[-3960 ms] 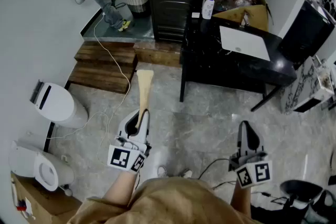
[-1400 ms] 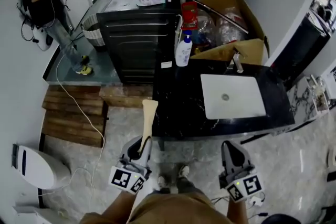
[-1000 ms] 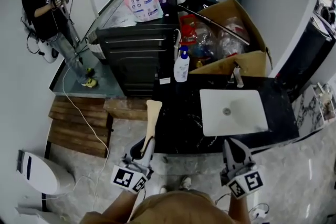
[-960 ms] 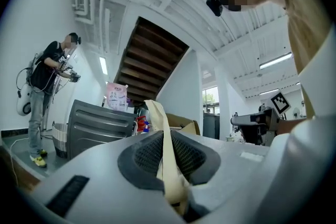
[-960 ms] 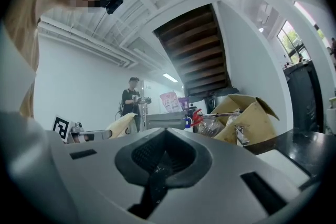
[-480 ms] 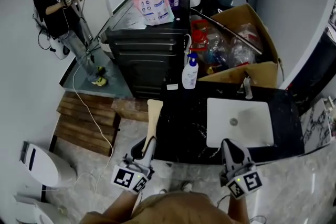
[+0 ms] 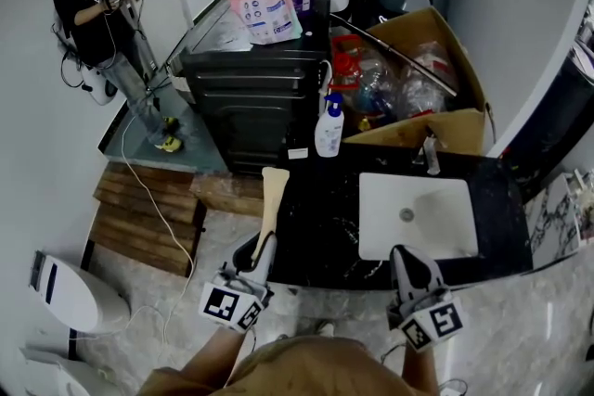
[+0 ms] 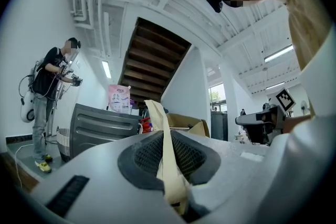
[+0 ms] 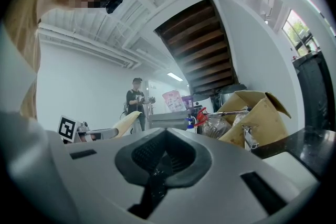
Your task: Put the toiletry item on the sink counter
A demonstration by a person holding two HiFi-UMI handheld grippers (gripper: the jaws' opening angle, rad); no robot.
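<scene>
I see cream toiletry item (image 7: pixel 272 199), black surface (image 7: pixel 320 192) with faint white veining, white basin (image 7: pixel 429 232), pink bag (image 7: pixel 264 10), blue-capped white bottle (image 7: pixel 329 134).

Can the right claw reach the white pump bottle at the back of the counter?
Probably yes, with a stretch. The right claw is empty at the near edge, and nothing stands on the black counter between it and the pump bottle.

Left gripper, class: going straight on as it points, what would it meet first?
Its held beige paddle would probably hit the dark drawer cabinet near its right corner, beside the pump bottle; depth unclear.
</scene>
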